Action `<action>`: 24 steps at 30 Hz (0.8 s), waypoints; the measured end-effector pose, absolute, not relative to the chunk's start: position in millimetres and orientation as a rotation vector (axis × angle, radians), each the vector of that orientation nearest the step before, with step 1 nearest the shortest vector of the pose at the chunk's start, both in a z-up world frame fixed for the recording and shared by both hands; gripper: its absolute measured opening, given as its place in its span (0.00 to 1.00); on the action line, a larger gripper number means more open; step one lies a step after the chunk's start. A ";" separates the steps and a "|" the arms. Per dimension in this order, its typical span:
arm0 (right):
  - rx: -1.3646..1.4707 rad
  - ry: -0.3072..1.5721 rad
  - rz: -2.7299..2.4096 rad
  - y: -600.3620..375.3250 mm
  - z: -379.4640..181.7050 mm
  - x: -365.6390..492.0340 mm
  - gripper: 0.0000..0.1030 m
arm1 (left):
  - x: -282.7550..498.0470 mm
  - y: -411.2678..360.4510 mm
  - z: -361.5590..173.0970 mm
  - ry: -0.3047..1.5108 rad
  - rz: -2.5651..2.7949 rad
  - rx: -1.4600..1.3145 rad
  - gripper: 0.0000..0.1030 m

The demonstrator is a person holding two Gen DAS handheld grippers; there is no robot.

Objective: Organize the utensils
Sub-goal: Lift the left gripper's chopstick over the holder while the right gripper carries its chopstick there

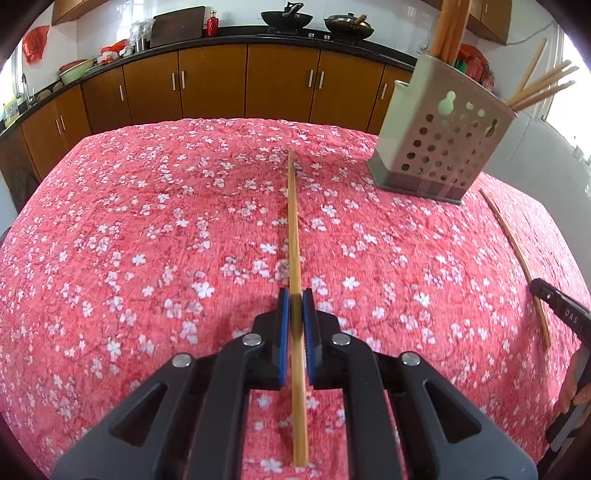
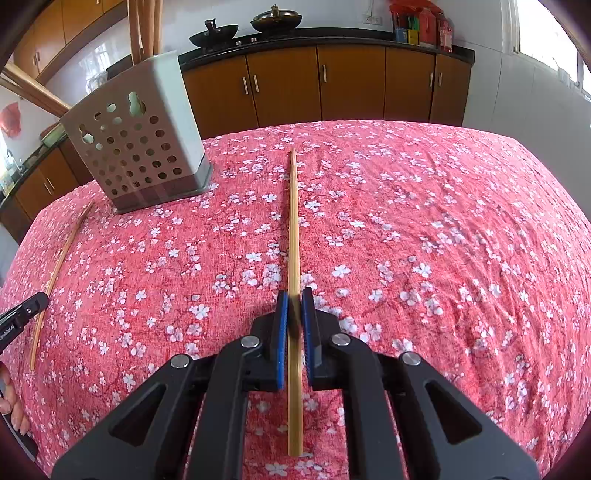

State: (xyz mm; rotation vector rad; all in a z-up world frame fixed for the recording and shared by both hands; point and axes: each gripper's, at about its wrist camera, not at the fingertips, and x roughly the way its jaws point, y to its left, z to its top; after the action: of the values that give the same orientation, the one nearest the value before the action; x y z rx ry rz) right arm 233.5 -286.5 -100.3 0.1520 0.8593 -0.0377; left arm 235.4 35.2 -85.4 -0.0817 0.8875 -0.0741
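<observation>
My left gripper point(image 1: 295, 295) is shut on a bamboo chopstick point(image 1: 293, 221) that points straight ahead, low over the red flowered tablecloth point(image 1: 147, 240). In the same way, my right gripper point(image 2: 294, 295) is shut on a second chopstick point(image 2: 293, 221). A perforated grey utensil holder point(image 1: 439, 147) stands at the table's far side between the two hands, with several chopsticks point(image 1: 539, 88) and wooden handles point(image 1: 448, 26) in it. In the right wrist view the holder point(image 2: 136, 147) is at the far left. Each view catches the other gripper's tip and its chopstick point(image 1: 517, 258) point(image 2: 55, 273) at the edge.
Brown kitchen cabinets point(image 1: 280, 81) line the wall behind the table, with woks point(image 1: 286, 18) on the dark counter. A person's fingers point(image 1: 576, 387) show on the right gripper's handle. The tablecloth point(image 2: 443, 221) is wrinkled and bare to the right of my right gripper.
</observation>
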 end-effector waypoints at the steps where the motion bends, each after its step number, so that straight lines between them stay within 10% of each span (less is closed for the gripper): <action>1: 0.152 0.859 -0.037 -287.2 -100.1 230.9 0.09 | 233.6 33.9 -85.7 0.888 -0.073 -0.074 0.10; 24: 0.209 0.624 -0.033 -315.6 -25.1 187.7 0.08 | 212.4 41.2 -13.7 0.722 -0.114 -0.067 0.08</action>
State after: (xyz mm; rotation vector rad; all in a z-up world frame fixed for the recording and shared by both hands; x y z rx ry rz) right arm 187.7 -315.6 -25.1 0.2087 0.6239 -0.0333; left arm 212.4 41.2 -13.7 -0.0671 0.7224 -0.1142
